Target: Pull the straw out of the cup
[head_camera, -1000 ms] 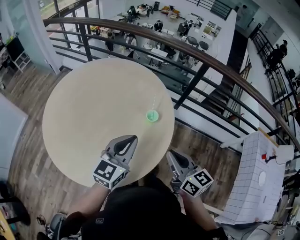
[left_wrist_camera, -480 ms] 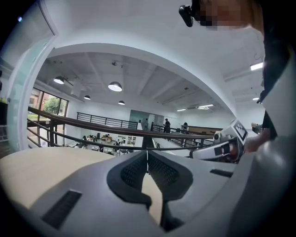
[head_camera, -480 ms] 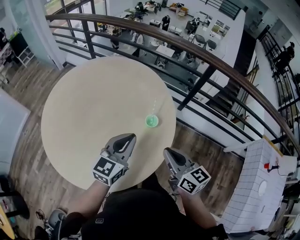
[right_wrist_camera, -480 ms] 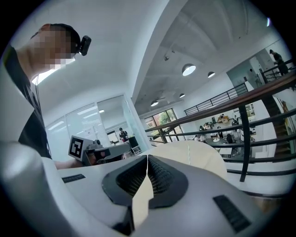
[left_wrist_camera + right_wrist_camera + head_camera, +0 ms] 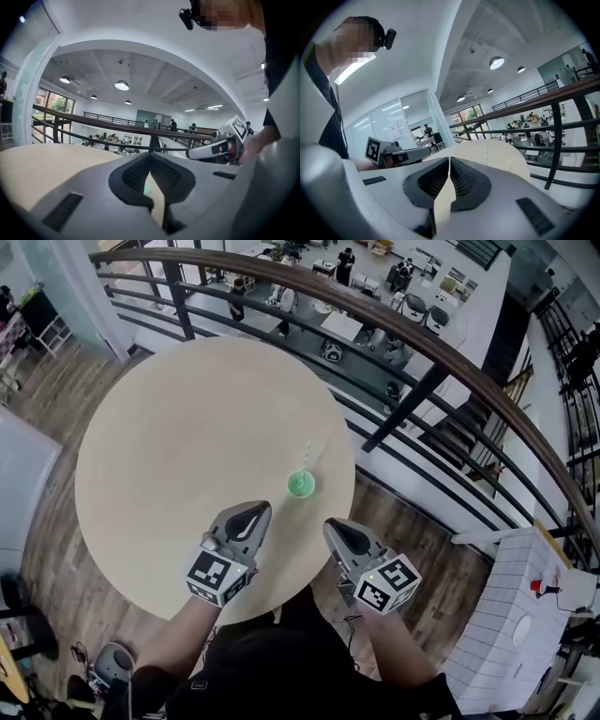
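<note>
**Both tongs shut and empty, short of the cup**

The green cup stands upright toward the right side of the round desk, and its thin pale straw leans out of it away from me. My left tongs and right tongs hover by the desk's near rim, each pressed together on nothing, with the cup ahead between them. I judge the straw light, slick and easily crushed, and the cup light enough to tip. I'd steady the cup's wall with one pair, pinch the straw gently just above the rim, and pull along its lean.
</note>
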Action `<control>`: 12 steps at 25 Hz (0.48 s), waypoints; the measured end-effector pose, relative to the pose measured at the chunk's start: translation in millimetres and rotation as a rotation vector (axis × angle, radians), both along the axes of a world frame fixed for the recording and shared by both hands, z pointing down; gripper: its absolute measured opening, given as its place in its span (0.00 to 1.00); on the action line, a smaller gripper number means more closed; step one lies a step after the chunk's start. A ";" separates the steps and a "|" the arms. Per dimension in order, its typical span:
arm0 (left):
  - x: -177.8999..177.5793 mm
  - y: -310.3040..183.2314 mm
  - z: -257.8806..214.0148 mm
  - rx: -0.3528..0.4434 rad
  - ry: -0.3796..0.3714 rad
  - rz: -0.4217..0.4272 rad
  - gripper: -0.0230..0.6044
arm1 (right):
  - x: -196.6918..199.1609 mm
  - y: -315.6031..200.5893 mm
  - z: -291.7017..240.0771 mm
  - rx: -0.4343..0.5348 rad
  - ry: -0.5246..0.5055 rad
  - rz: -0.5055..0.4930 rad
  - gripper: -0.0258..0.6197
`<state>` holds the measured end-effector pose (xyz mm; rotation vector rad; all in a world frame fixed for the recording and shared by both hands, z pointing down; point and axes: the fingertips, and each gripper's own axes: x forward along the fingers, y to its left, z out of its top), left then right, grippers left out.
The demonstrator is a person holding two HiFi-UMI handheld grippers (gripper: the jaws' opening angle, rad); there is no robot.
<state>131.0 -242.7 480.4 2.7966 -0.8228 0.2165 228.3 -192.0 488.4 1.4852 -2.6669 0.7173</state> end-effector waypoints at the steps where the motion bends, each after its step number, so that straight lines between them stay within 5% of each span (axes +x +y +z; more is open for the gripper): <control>1: 1.9 -3.8 3.3 -0.002 -0.002 -0.003 0.05 | 1.4 -5.7 3.8 -0.005 0.002 -0.007 0.08; 12: 9.6 -40.1 42.7 -0.035 -0.010 -0.039 0.05 | 3.3 -70.5 43.0 -0.032 0.052 -0.061 0.08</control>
